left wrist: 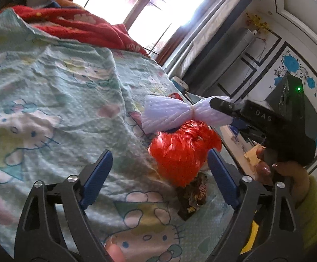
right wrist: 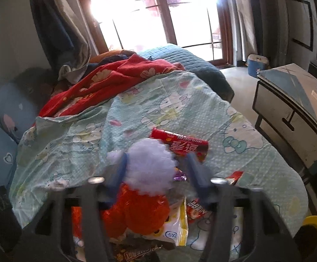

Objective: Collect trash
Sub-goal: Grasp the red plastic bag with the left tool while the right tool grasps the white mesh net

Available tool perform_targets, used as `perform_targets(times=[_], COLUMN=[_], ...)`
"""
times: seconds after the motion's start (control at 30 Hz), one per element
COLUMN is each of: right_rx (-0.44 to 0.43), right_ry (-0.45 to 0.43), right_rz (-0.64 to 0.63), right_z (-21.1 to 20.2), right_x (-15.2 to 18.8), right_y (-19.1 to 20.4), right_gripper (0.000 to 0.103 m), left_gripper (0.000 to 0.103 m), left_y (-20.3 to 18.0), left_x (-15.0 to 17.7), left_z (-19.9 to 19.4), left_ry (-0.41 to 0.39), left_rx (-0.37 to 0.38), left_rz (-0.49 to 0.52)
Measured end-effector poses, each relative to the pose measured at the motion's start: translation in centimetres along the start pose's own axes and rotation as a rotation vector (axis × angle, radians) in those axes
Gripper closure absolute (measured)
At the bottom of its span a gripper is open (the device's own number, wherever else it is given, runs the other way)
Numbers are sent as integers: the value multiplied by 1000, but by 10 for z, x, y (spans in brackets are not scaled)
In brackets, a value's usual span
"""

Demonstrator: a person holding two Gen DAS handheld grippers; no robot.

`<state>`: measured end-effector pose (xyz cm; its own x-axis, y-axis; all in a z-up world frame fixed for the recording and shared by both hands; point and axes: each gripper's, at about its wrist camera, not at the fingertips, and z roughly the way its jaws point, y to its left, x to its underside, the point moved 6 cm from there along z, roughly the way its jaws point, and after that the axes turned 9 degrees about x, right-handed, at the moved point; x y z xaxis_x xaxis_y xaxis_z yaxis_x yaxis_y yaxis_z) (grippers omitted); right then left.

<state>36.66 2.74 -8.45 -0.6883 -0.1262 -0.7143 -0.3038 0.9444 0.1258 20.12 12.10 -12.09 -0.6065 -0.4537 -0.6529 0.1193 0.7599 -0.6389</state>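
Note:
A white foam net (right wrist: pixel 149 166) sits between the blue fingers of my right gripper (right wrist: pixel 157 157), which is shut on it; in the left wrist view that gripper (left wrist: pixel 219 106) holds the right end of the foam net (left wrist: pixel 169 113). Under the foam lies a crumpled red plastic bag (left wrist: pixel 184 152), also in the right wrist view (right wrist: pixel 141 209). My left gripper (left wrist: pixel 158 152) stands open just short of the bag, with its right finger (left wrist: pixel 221 179) close beside it. A dark wrapper (left wrist: pixel 193 198), a red candy box (right wrist: pixel 180 144) and a white-and-yellow wrapper (right wrist: pixel 176 227) lie on the cartoon-print sheet (left wrist: pixel 49 87).
A red quilt (right wrist: pixel 106 83) is bunched at the far side of the bed. To the right of the bed stands a bedside cabinet (right wrist: pixel 289 113), with a blue bin (right wrist: pixel 256 65) on the floor beyond it. A person's hand (left wrist: pixel 289 172) holds the right gripper's handle.

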Motion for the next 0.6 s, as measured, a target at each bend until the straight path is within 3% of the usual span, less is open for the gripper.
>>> perform_targets(times=[0.07,0.13,0.17,0.33,0.43,0.6], right_rx=[-19,-37,-41,-69,-87,-110], right_ry=[2,-5,-12,-20,-42,-86], right_rz=[-5,-5,-6,-1,-5,-14], right_z=[-2,-7,-10,-22,-33,-55], right_x=[2,4,5,12,14,15], right_y=[2,3,2,0,1,4], right_gripper=[73,83,84,87,88,88], left_gripper=[40,52,55,93,99,100], left_y=[-1,-6,-9,-14,-14,-23], left_x=[1,4,5,6,7,1], left_z=[5,7,8,8,3,-16], left_ry=[12,22,27,31,26,-6], left_rx=[10,25,31,35,36,31], left_rz=[-5,2,12,46,54,107])
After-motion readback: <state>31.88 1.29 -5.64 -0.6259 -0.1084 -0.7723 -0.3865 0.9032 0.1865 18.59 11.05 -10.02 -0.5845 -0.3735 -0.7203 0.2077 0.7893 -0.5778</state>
